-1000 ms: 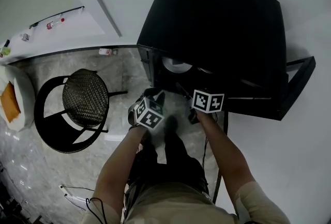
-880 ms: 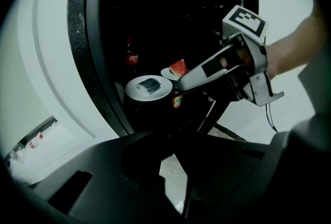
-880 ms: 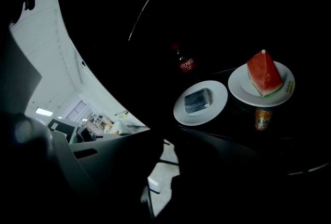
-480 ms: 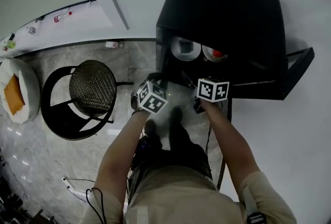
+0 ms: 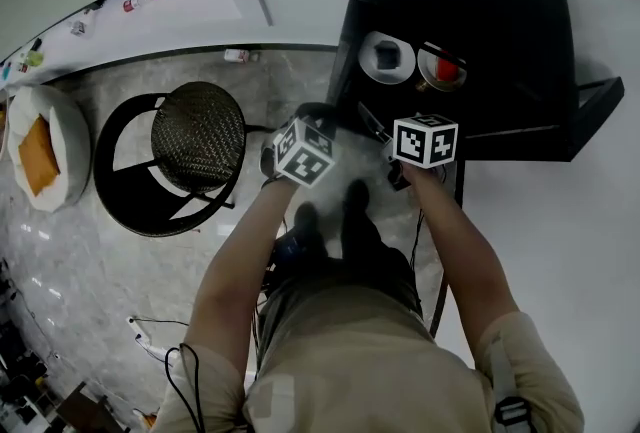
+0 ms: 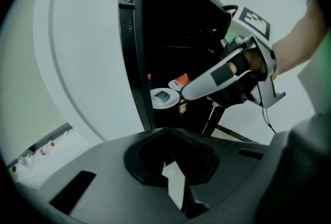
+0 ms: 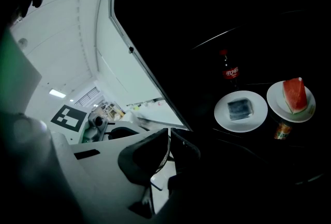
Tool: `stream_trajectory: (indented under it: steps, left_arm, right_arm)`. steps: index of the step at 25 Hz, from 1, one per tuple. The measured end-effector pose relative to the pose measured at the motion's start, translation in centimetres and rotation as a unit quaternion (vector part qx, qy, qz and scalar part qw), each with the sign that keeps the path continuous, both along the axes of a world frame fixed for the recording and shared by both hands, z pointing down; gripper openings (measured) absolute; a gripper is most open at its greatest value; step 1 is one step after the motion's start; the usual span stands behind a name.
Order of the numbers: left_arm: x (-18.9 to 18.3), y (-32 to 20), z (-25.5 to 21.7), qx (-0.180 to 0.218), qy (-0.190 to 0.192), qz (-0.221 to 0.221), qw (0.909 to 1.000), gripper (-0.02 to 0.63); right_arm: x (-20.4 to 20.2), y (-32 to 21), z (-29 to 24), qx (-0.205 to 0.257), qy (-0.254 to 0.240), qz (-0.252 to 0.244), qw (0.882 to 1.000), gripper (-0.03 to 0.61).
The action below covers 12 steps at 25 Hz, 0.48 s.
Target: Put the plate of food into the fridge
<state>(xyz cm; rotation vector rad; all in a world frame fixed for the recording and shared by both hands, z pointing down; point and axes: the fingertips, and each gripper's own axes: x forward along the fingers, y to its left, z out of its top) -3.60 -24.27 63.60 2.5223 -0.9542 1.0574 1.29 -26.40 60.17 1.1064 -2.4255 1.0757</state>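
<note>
Left gripper (image 6: 169,137) rose, shut (its view misses cola bottle (image 7: 230,72)).

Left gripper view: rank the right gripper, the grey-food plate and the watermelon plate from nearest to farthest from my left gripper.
1. Right gripper: in front of the open fridge, jaws just closed on nothing.
2. Grey-food plate: inside the fridge, left of the two.
3. Watermelon plate: behind it to the right, partly hidden.
</note>
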Motion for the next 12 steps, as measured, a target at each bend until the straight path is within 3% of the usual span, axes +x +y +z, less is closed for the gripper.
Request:
stream_trajectory:
  steps: [12]
  left_arm:
    - [-2.7, 1.4, -1.4, 0.021, -0.009, 0.005, 0.9997, 0.009]
  right_arm:
    - [-3.3, 2.5, -0.7, 0.012, 0.019, -0.029, 0.999, 0.031]
